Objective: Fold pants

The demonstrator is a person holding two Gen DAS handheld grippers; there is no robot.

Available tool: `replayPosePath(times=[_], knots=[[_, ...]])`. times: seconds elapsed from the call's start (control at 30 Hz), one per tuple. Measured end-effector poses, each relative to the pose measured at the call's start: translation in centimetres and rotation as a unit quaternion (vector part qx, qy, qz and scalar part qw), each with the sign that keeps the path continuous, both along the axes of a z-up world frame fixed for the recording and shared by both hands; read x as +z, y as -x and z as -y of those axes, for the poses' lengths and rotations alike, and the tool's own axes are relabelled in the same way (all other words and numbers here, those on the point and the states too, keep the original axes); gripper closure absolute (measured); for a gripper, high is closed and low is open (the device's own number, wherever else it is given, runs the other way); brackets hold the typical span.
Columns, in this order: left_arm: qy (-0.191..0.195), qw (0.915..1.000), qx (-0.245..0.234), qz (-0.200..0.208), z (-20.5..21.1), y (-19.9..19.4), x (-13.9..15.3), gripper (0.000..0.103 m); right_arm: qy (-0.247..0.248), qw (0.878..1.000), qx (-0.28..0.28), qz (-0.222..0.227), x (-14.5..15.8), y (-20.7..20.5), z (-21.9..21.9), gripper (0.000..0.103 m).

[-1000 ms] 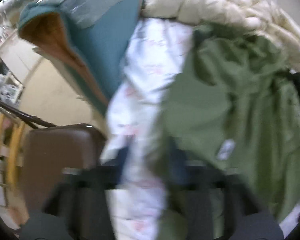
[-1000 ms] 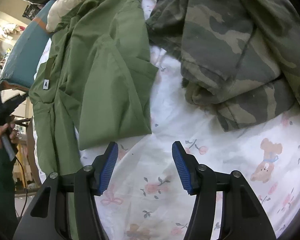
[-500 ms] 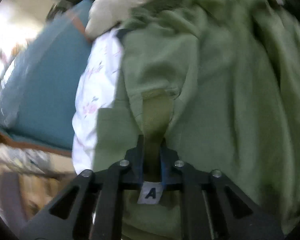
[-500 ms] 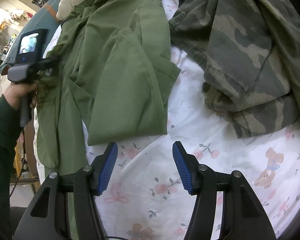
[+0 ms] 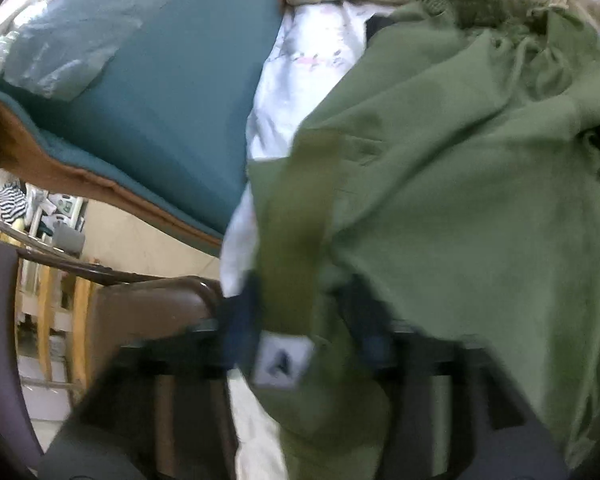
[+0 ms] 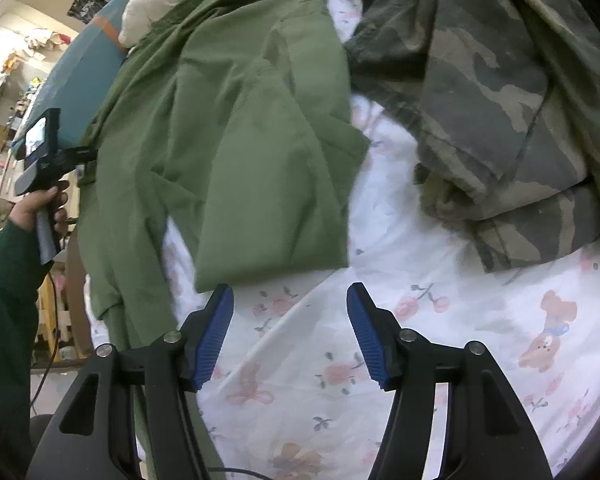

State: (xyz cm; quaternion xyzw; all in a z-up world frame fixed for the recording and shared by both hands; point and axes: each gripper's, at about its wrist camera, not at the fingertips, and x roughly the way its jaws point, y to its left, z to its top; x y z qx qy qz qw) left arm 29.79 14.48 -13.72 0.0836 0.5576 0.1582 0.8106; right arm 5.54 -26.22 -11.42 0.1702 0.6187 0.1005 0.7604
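Olive green cotton pants (image 6: 236, 128) spread on white floral bedsheet (image 6: 440, 332); left gripper (image 5: 300, 320) jaws just reopened, pants' olive strap between them, unpinched; right gripper (image 6: 290, 332) jaws apart, empty, near pants hem

both wrist views look steeply down, close over the bed, sharing the green pants (image 5: 460, 200).

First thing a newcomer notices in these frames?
The olive-green cotton pants sprawl half-folded across the white floral bedsheet, with crumpled camouflage pants at the upper right. In the left wrist view, their olive strap with a white tag lies between the left gripper's fingers.
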Motion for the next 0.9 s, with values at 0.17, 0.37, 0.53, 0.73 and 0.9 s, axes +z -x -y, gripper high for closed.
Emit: replayPosePath(times=[0.17, 0.37, 0.53, 0.73, 0.9], knots=[[0.061, 0.9911, -0.079, 0.088, 6.0, 4.7, 5.3, 0.017, -0.004, 0.999, -0.034, -0.007, -0.3, -0.3, 1.5, 0.042], [0.204, 0.9532, -0.222, 0.028, 17.9, 8.8, 4.1, 0.014, -0.025, 0.996, -0.081, 0.029, 2.3, -0.1, 4.4, 0.042], [0.235, 0.9418, -0.236, -0.044, 25.8, 9.3, -1.3, 0.032, -0.039, 0.99, -0.129, 0.044, 3.8, 0.5, 8.6, 0.042], [0.217, 0.9433, -0.248, -0.035, 28.0, 12.5, -1.4, 0.101, -0.076, 0.981, -0.177, 0.034, 3.4, 0.7, 11.8, 0.042], [0.26, 0.9054, -0.333, 0.037, 26.3, 20.0, 5.5, 0.101, -0.08, 0.979, -0.183, 0.036, 3.7, 1.3, 12.1, 0.042]])
